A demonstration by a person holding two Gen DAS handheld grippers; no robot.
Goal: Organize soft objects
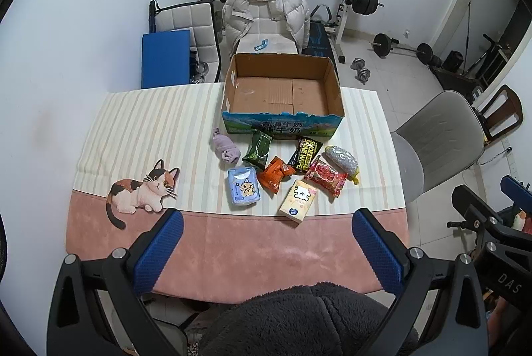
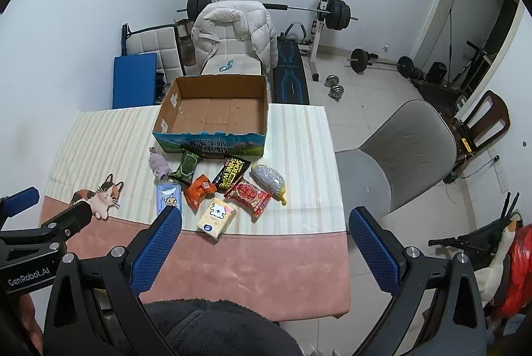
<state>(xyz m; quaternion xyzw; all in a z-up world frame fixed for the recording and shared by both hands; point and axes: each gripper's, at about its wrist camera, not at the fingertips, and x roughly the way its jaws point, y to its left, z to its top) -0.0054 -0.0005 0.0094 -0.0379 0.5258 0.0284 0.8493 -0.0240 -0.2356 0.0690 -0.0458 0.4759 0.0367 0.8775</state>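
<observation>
We hold the left gripper (image 1: 267, 233) above the bench's (image 1: 109, 129) near pink edge, jaws spread wide and empty. From the left, the cat print (image 1: 143, 189) sits alone amid open striped cloth. Next comes the cluster: lilac sock (image 1: 226, 149), blue tissue pack (image 1: 243, 186), green wipes pack (image 1: 259, 149), orange snack bag (image 1: 275, 176), black shoe-wipe packet (image 1: 306, 153), yellow tissue pack (image 1: 298, 198), red snack bag (image 1: 327, 176), silver scrubber (image 1: 342, 161). All lie just before the empty cardboard box (image 1: 282, 119), which overhangs the far edge. The right gripper (image 2: 266, 231) hovers near the bench's right edge, jaws likewise released; bare cloth lies below it.
</observation>
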